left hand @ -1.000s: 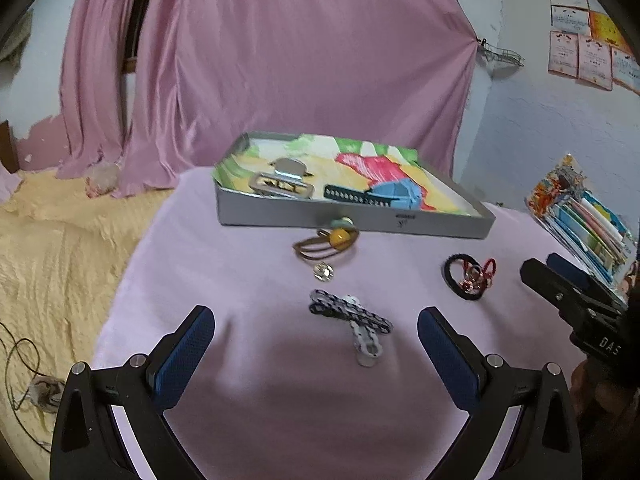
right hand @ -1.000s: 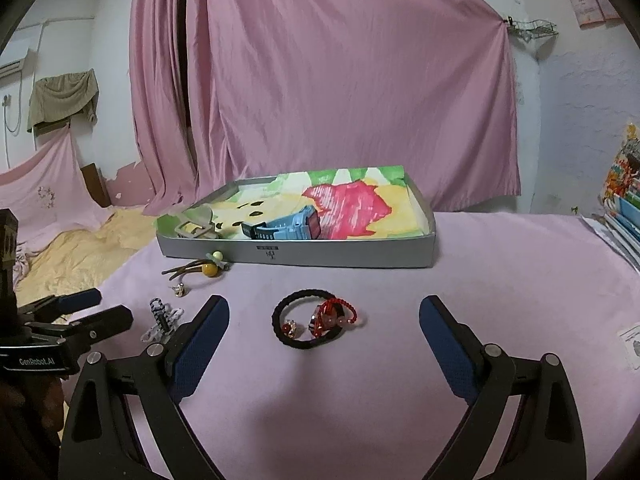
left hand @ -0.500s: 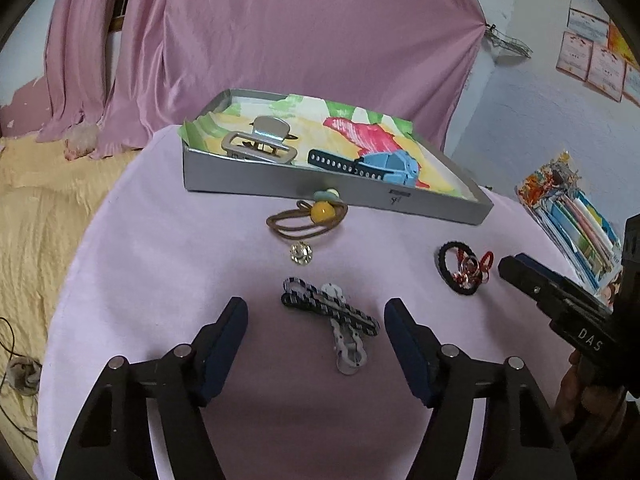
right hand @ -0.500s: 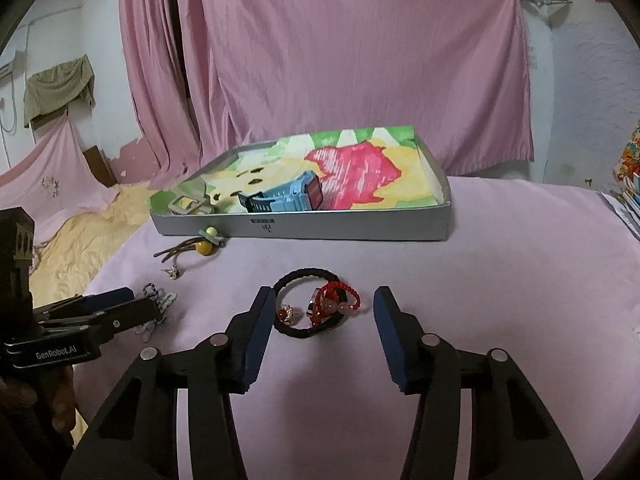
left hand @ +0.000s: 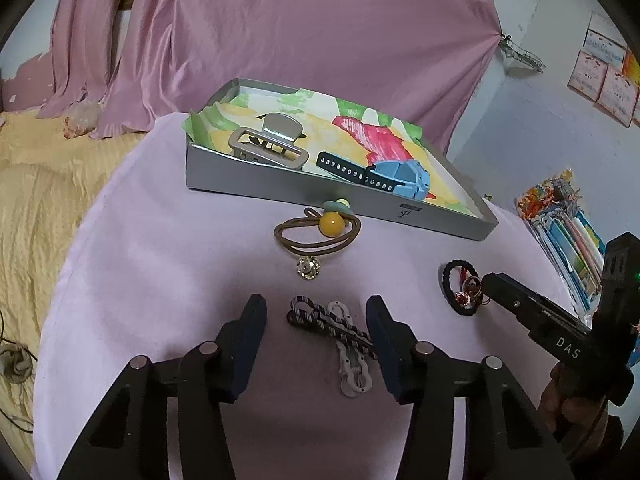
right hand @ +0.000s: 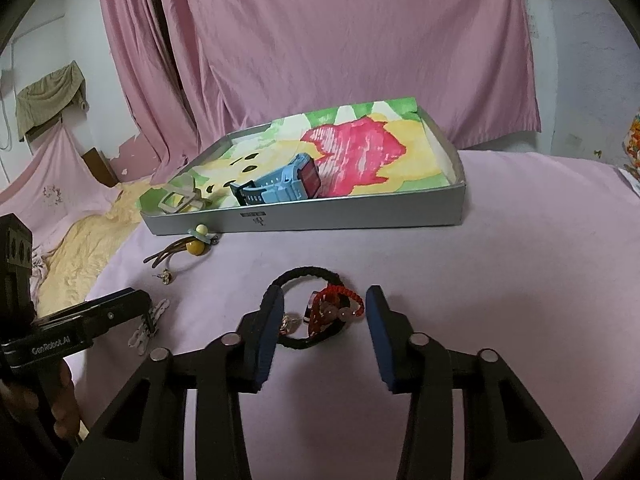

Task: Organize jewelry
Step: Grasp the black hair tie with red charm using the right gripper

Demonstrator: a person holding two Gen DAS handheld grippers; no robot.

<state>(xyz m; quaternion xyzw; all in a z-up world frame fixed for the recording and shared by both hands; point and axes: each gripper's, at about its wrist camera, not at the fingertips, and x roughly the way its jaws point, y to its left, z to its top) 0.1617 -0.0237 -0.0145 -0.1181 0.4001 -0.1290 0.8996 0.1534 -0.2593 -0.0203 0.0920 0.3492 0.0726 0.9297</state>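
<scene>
A dark patterned hair clip (left hand: 320, 322) lies crossed over a white clip (left hand: 352, 364) on the pink cloth. My left gripper (left hand: 316, 306) is open and straddles both; its right finger overlaps the dark clip's end. A black hair tie (right hand: 308, 274) with a red beaded bracelet (right hand: 340, 306) inside it lies between the fingers of my open right gripper (right hand: 324, 296). Behind stands a grey tray (left hand: 320, 196) lined with colourful paper, holding a blue watch (left hand: 400, 180) and a grey claw clip (left hand: 268, 144). A brown hair tie with a yellow bead (left hand: 332, 222) and a small crystal stud (left hand: 308, 268) lie before the tray.
Colourful packets (left hand: 568, 232) are stacked at the table's right edge. A yellow bedspread (left hand: 40, 200) lies beyond the left edge and a pink curtain (right hand: 340, 60) hangs behind. A hand (left hand: 568, 392) holds the right gripper's handle.
Both grippers have come lower and closer to the table, and their jaws have narrowed from wide open. The left now straddles the clips and the right straddles the black hair tie.
</scene>
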